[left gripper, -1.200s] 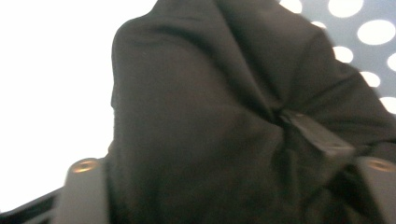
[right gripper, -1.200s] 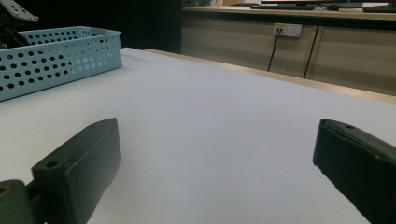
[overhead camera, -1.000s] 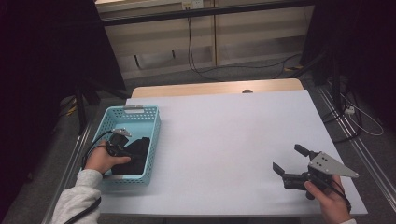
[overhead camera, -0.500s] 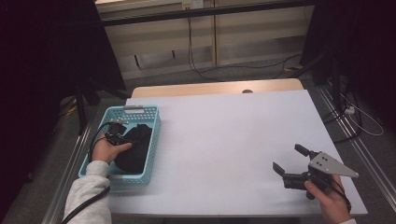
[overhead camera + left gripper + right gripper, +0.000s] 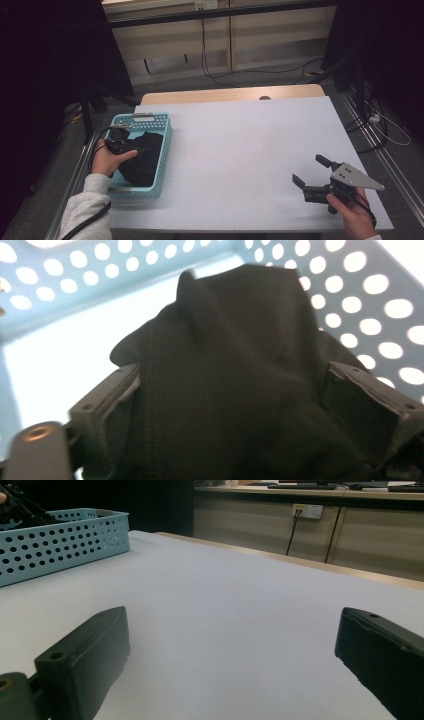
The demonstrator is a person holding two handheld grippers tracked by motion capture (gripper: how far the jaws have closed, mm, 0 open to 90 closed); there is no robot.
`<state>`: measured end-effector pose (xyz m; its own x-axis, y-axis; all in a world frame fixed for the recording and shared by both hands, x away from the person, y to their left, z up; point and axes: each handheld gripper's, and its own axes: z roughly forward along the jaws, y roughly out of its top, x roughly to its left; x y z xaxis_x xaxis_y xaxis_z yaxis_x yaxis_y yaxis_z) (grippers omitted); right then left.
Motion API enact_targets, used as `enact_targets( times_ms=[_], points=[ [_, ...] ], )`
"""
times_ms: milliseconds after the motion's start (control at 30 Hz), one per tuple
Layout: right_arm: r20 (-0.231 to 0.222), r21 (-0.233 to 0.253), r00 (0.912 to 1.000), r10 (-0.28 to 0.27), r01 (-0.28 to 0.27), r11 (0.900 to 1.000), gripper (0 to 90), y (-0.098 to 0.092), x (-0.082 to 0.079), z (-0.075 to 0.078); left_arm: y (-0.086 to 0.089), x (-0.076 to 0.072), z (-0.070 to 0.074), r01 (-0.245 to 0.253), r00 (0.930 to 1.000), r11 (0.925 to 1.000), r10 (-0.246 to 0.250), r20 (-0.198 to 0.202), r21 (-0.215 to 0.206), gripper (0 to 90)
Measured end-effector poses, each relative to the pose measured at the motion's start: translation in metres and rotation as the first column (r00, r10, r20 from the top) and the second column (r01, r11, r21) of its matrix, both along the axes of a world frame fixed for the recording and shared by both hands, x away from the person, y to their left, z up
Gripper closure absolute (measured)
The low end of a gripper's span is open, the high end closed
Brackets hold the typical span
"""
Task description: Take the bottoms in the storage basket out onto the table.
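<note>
So the left claw [image 5: 131,146] is down inside the light blue perforated plastic basket [image 5: 162,150] at the left edge of the white desk [image 5: 240,150], jaws spread with the bunched-up black fabric garment [image 5: 235,385] sitting between them. The right claw [image 5: 311,172] rests wide apart over the desk's near right corner, holding nothing.

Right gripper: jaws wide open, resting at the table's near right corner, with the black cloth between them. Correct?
Not quite. The right gripper is open at the near right corner, but nothing lies between its jaws, as the right gripper view shows. The black cloth is in the blue basket, between the left gripper's jaws.
</note>
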<state>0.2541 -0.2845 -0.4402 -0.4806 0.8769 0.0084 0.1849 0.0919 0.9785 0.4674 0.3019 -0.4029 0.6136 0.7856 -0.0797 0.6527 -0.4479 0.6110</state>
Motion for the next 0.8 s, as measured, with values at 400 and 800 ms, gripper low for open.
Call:
enact_targets(
  times_ms=[400,800],
  points=[
    [0.003,-0.002,1.0,0.006,-0.006,1.0,0.1,0.001,-0.001,0.001,-0.005,-0.006,-0.033,0.06,0.9963,0.9938,-0.054,-0.067,0.093,3.5],
    [0.005,-0.006,1.0,0.0,0.0,1.0,0.1,-0.001,-0.001,0.001,-0.013,-0.005,-0.035,-0.018,0.9967,0.9954,0.025,-0.078,0.094,14.7]
  ],
)
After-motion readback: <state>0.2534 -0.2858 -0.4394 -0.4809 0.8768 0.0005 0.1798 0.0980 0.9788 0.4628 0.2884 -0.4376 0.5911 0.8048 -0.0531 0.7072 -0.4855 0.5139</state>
